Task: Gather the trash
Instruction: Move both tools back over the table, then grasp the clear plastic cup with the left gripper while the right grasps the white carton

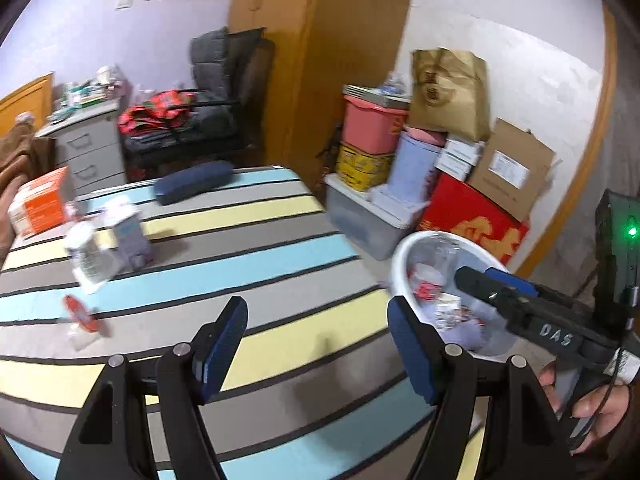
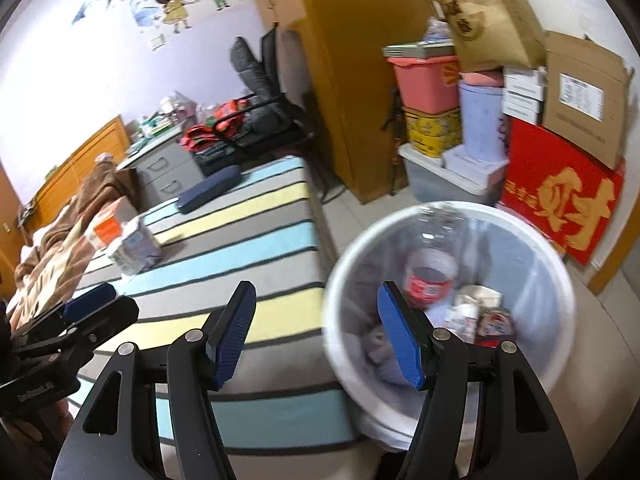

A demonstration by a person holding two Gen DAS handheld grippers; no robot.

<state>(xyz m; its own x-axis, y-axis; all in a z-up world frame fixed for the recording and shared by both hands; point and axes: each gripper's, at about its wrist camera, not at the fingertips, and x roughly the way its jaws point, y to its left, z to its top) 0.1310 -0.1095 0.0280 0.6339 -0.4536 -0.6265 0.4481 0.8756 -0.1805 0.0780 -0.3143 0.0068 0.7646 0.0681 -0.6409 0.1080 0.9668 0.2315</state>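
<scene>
Nearest the lens, the left tool (image 1: 316, 344) hangs over the striped bed (image 1: 260, 240) with its blue pads spread wide and nothing between them. The right tool (image 2: 316, 332) is likewise spread and empty, poised at the rim of the white bin (image 2: 560, 264), which stands on the floor just beside the bed's edge. Inside the bin lie a clear plastic bottle with a red label (image 2: 430, 276) and some crumpled wrappers (image 2: 476, 312).

Farther out on the bed, trash remains: a flat red packet (image 1: 82, 314) touching a small clear plastic bag (image 1: 82, 338), then an upright white bottle (image 1: 88, 252) just beside a pale carton (image 1: 130, 236), and an orange box (image 1: 40, 208) near the far left edge.

The red packet looks thin, light and slick — probably best pinched at a raised edge, since it lies flat on soft bedding. The bottle seems light and rigid; a hold across its middle should do, though it may topple if nudged. The carton would likely crush under a hard squeeze.
</scene>
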